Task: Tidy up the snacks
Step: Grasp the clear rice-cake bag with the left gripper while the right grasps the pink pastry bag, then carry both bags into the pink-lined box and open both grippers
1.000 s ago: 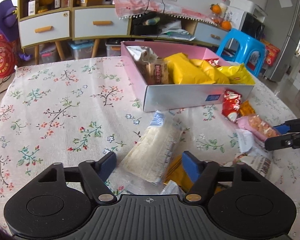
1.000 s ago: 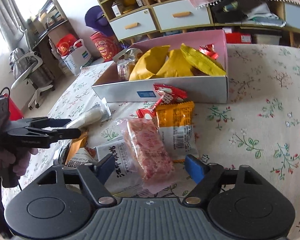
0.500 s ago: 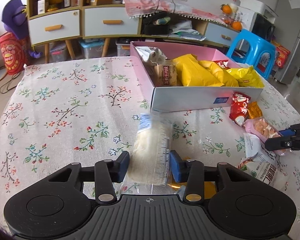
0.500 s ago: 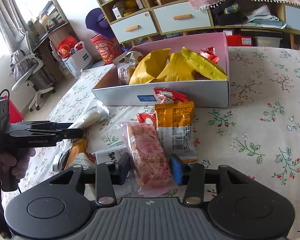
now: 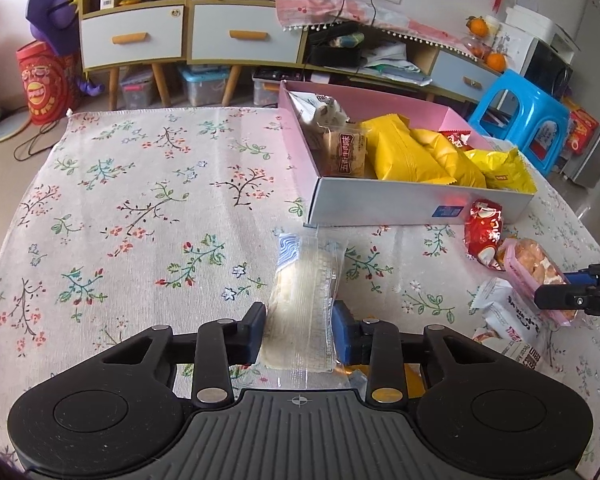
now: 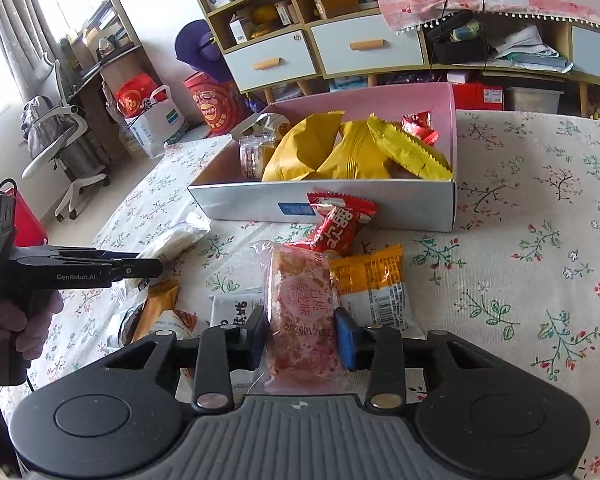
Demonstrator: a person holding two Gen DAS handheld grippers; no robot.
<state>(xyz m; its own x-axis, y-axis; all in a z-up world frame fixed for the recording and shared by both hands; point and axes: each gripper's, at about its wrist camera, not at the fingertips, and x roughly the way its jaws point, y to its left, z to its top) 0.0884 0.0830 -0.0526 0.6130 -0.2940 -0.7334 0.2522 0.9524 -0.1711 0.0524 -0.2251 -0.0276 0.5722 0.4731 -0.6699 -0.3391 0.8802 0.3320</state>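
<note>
Change: both grippers' jaws have just been closing, each now with a packet between them.
Left gripper (image 5: 299,330): clamped on pale wafer packet (image 5: 306,300), near the box (image 5: 380,200).
Right gripper (image 6: 301,334): clamped on pink snack packet (image 6: 300,308), on the tablecloth (image 6: 540,200).

The orange packet (image 5: 414,378) at lower centre is mostly hidden behind the gripper body; the fridge (image 5: 598,92) is cut off at the right edge.

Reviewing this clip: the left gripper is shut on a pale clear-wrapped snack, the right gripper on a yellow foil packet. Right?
Not quite. The right gripper is shut on a pink clear-wrapped snack bar, not a yellow one, as the right wrist view shows. The left gripper does pinch the pale clear-wrapped snack.
</note>
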